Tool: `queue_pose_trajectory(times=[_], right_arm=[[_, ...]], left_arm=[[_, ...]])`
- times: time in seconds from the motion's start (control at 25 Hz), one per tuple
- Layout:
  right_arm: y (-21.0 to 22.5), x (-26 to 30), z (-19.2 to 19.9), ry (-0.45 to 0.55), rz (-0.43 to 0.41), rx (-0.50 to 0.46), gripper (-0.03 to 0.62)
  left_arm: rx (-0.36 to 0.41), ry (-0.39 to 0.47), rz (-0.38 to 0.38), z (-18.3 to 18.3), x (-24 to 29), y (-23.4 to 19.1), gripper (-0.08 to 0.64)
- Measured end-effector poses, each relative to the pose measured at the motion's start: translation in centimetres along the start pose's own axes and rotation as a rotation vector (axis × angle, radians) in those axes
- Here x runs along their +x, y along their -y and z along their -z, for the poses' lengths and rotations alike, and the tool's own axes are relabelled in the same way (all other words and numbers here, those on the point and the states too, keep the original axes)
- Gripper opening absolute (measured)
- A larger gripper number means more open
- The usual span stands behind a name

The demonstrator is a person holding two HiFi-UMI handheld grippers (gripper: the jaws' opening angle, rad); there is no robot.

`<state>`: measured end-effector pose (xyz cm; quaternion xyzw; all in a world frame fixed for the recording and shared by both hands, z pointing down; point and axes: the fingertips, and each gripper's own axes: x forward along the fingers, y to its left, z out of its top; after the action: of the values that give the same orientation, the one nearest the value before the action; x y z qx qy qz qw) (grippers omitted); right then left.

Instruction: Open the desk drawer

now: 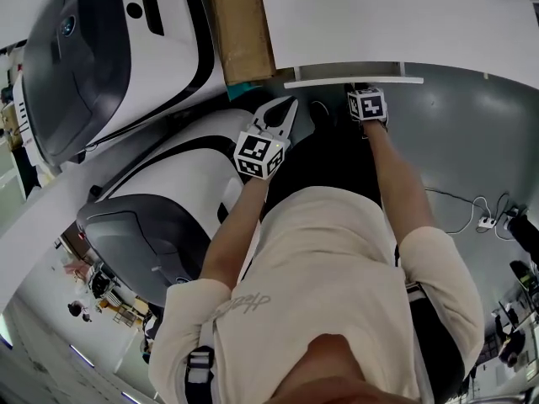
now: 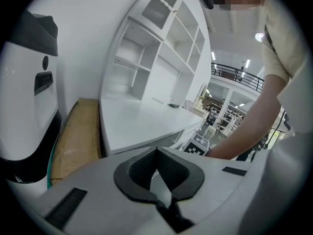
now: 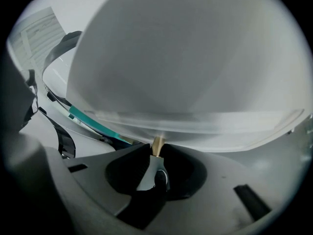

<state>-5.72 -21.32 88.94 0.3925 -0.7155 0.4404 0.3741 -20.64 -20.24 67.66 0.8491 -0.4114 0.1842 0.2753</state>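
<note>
The white desk [image 1: 379, 15] fills the top of the head view. Its drawer front [image 1: 354, 81] is a narrow white strip that stands a little out from the desk edge, with a dark gap behind it. My right gripper [image 1: 364, 91] is right at that strip. In the right gripper view the jaws [image 3: 157, 155] close on the drawer's lower edge [image 3: 195, 124], with a tan sliver between the tips. My left gripper [image 1: 286, 112] hangs in the air left of the drawer; its pads [image 2: 146, 168] meet at the tips with nothing between them.
A brown cardboard panel [image 1: 240, 23] leans at the desk's left end. Two large white-and-black machine shells [image 1: 109, 49] [image 1: 160, 217] crowd the left side. Cables and a power strip [image 1: 484, 221] lie on the grey floor at right. A white shelf unit [image 2: 161, 58] stands on the desk.
</note>
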Motion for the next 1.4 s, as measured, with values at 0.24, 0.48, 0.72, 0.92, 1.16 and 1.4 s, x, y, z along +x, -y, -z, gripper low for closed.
queue_pose_trajectory(times=[0.24,0.48,0.72,0.92,1.16,1.4], right_arm=[[-0.2,-0.5,1.5,-0.012,-0.009,-0.005,0.094],[-0.4,-1.0,3.0,0.01,-0.016,0.006,0.094],[-0.5,-1.8,4.8,0.039,-0.032,-0.008,0.094],[-0.9,-2.1,6.0,0.027,-0.053,-0.035,0.094],[-1.3,-3.5,9.2,0.0,-0.074,-0.036,0.094],[-1.9,-4.3,12.1,-0.023,-0.103,-0.041,0.095]], left_arm=[[0.019,-0.014,0.035,0.7,0.3,0.7,0.0],[0.025,-0.029,0.048,1.9,0.3,1.4,0.0],[-0.002,-0.066,0.025,4.0,0.2,3.1,0.0],[-0.091,-0.056,-0.03,5.3,0.1,4.4,0.0],[-0.098,-0.028,-0.052,5.2,-0.7,8.4,0.0],[-0.125,-0.003,-0.106,6.0,-3.0,10.1,0.0]])
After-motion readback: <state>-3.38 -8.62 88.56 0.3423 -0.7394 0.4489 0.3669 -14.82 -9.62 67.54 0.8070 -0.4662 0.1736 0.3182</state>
